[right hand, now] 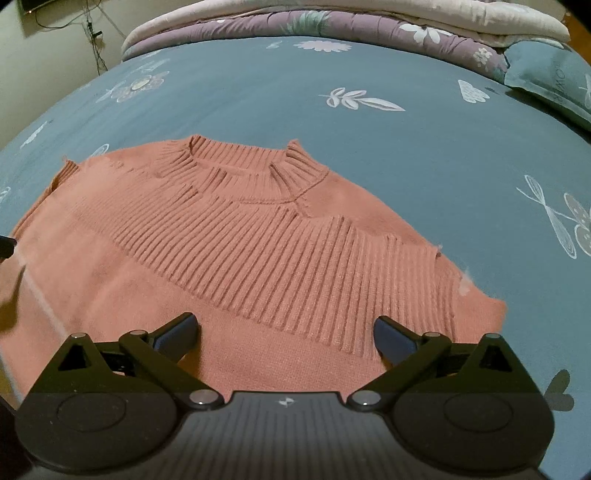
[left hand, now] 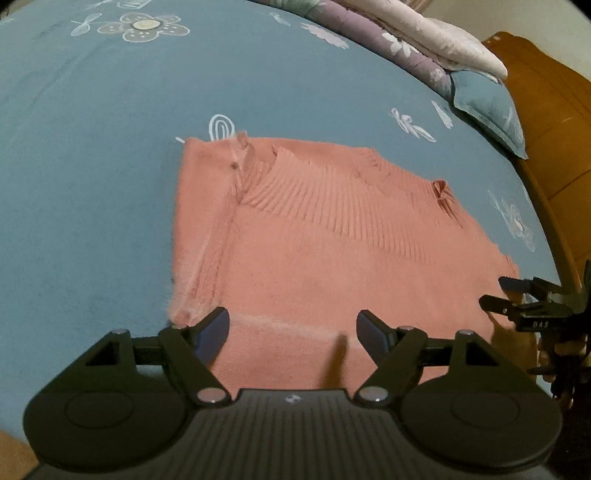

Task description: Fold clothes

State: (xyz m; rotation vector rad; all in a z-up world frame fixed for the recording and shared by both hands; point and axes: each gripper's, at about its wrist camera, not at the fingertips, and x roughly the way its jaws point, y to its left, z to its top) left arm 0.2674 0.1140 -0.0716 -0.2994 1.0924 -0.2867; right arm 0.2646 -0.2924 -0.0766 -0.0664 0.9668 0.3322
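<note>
A salmon-pink knitted sweater (left hand: 314, 240) lies flat on the blue flower-print bedsheet (left hand: 92, 166), its ribbed collar (right hand: 255, 173) at the far side. In the left wrist view a sleeve lies folded along its left edge. My left gripper (left hand: 293, 325) hovers open over the sweater's near left part, with nothing between its fingers. My right gripper (right hand: 285, 325) stands wide open over the near right part (right hand: 295, 295), also with nothing in it. It shows again at the right edge of the left wrist view, as the right gripper (left hand: 498, 292) by the sweater's corner.
Folded purple and cream quilts (right hand: 332, 26) are piled along the far side of the bed, with a blue pillow (left hand: 491, 110) beside them. A brown wooden bed frame (left hand: 554, 129) runs along the right. Bare sheet (right hand: 406, 147) surrounds the sweater.
</note>
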